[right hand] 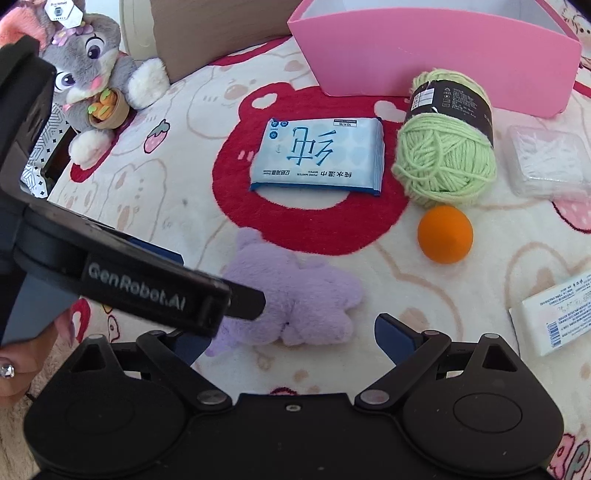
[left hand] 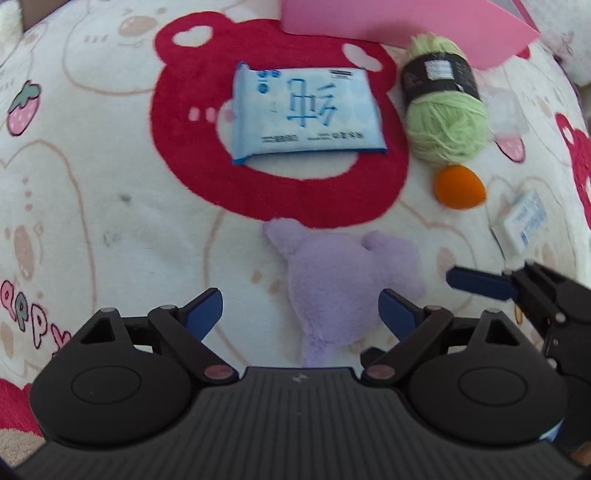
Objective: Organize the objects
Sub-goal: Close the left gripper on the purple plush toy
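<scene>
A purple plush toy [left hand: 340, 280] lies on the patterned blanket, between the wide-apart fingers of my left gripper [left hand: 301, 312], which points steeply down; the pads do not press on it. My right gripper [right hand: 291, 341] is open just short of the same plush toy [right hand: 295, 295]. Its left finger is partly hidden behind the left gripper's black housing [right hand: 147, 288]. Beyond lie a blue wet-wipes pack [right hand: 317, 155], a green yarn ball [right hand: 443, 158] and an orange ball [right hand: 445, 234]. A pink box [right hand: 436, 55] stands open at the back.
A small white pack with blue print [right hand: 554, 317] lies at the right, with a clear plastic pack [right hand: 546, 162] behind it. A grey bunny plush [right hand: 92, 77] leans by a cardboard box [right hand: 221, 33] at the back left. A person's hand [right hand: 22, 354] shows at the lower left.
</scene>
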`<state>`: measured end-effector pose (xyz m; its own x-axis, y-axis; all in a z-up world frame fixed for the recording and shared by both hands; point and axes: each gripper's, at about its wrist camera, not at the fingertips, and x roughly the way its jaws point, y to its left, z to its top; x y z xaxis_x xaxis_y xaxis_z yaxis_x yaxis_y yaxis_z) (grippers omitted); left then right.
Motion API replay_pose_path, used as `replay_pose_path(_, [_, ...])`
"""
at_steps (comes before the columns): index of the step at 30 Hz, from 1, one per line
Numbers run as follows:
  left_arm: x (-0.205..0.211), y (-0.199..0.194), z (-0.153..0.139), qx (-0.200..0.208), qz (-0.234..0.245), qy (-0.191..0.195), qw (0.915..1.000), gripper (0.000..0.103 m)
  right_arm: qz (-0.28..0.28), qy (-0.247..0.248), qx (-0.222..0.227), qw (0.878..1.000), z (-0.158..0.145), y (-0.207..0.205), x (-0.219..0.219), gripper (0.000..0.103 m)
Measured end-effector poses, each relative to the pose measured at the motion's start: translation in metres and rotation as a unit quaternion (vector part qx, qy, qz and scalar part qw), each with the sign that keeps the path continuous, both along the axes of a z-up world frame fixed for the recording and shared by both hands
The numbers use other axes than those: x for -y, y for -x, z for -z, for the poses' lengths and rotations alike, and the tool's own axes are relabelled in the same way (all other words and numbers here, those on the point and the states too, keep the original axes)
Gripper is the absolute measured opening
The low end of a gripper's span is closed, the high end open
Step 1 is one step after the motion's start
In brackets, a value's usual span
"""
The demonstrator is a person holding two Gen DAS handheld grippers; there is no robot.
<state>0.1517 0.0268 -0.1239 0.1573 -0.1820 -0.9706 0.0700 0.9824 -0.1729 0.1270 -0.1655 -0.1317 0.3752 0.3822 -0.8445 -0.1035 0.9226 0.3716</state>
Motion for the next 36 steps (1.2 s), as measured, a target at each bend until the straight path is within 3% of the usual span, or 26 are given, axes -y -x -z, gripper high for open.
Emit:
replay_pose_path(2, [-0.003,0.000,0.003,0.001,-0.009,-0.002,1.0000,0.088,0.001,-0.008,-0.012,1.000,0.006,-0.003,-0.002,0.097])
replay_pose_path(6, [-0.002,-0.003,0.009,-0.020,-0.016,0.037,0.9990,0.066,-0.009,-0.026,-0.042,0.999,0.017,-0.007,-0.005,0.097])
replay_pose_path(11, [0.006,-0.008,0.016,-0.024,-0.023,0.043,0.9985,0.062,0.008,-0.040,-0.047,0.998,0.024,-0.012,-0.002,0.097])
replay_pose_path(16, [0.007,-0.009,0.019,-0.024,-0.031,0.065,0.9972,0.047,-0.003,-0.008,-0.023,1.000,0.024,-0.012,-0.011,0.092])
replay_pose_path(19, [0.008,-0.007,0.018,-0.017,-0.032,0.065,0.9972,0.045,-0.011,0.027,0.007,1.000,0.019,-0.010,-0.017,0.082])
replay_pose_path(22, [0.011,-0.006,0.016,-0.006,-0.029,0.055,0.9981,0.043,-0.016,0.039,0.026,0.999,0.020,-0.011,-0.020,0.080])
replay_pose_path(27, [0.014,-0.003,0.014,0.002,-0.031,0.045,0.9985,0.043,-0.012,0.029,0.020,0.999,0.023,-0.013,-0.015,0.080])
replay_pose_path(30, [0.014,-0.002,0.015,-0.001,-0.036,0.046,0.9983,0.043,-0.012,0.008,-0.014,1.000,0.035,-0.018,-0.013,0.085])
replay_pose_path(36, [0.008,-0.004,0.015,-0.004,-0.058,0.058,0.9966,0.042,-0.010,0.020,0.015,1.000,0.027,-0.011,-0.017,0.080])
